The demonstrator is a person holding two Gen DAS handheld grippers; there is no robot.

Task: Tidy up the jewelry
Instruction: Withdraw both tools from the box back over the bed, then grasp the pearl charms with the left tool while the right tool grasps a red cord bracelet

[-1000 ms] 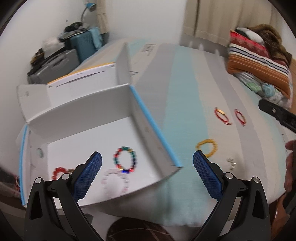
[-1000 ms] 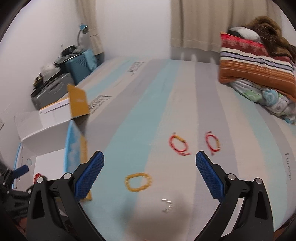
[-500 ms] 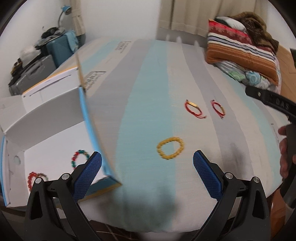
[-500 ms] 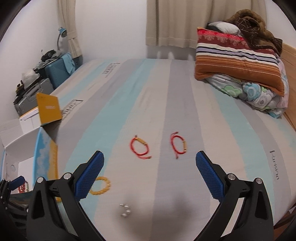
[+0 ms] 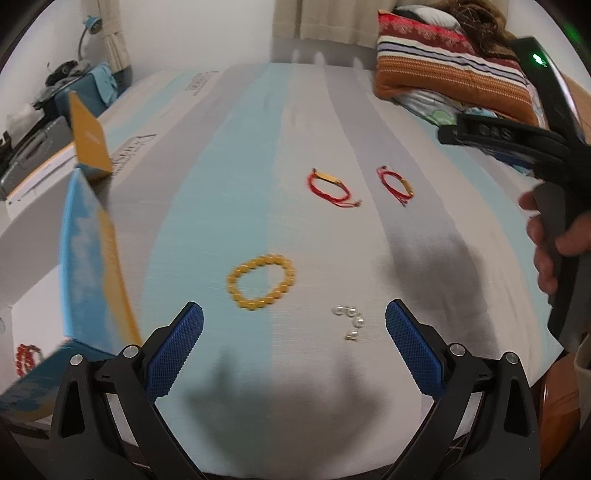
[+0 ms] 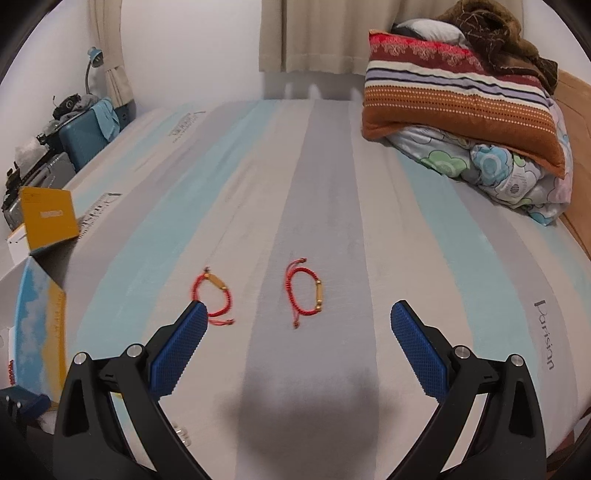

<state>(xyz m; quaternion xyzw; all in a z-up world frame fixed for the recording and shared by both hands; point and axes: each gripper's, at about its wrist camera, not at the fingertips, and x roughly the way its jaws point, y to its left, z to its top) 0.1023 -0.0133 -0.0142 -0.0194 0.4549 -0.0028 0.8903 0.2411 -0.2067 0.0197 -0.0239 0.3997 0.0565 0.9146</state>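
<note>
Box [image 5: 92, 258] left of beaded bracelet [image 5: 261, 281], cord bracelets [image 5: 332, 186] behind

A matt woven cloth mattress cover [image 6: 325, 192], striped pale blue and grey, fills the scene. On it lie two red braided-cord bracelets [image 6: 213, 298] [image 6: 303, 291] with glossy gold-coloured tube beads, a bracelet of smooth, waxy yellow beads [image 5: 260, 281] and small shiny pearl-like pieces [image 5: 349, 319]. At far right sits a striped cloth pillow [image 6: 458, 96] over a printed quilt [image 6: 491, 173] and a fuzzy brown blanket [image 6: 491, 29]. At left stands a printed cardboard box [image 5: 88, 266]. Each gripper [image 5: 294, 325] [image 6: 297, 326] is matt black plastic with blue textured rubbery pads [image 5: 173, 350] and shiny metal screws [image 6: 461, 350].
</note>
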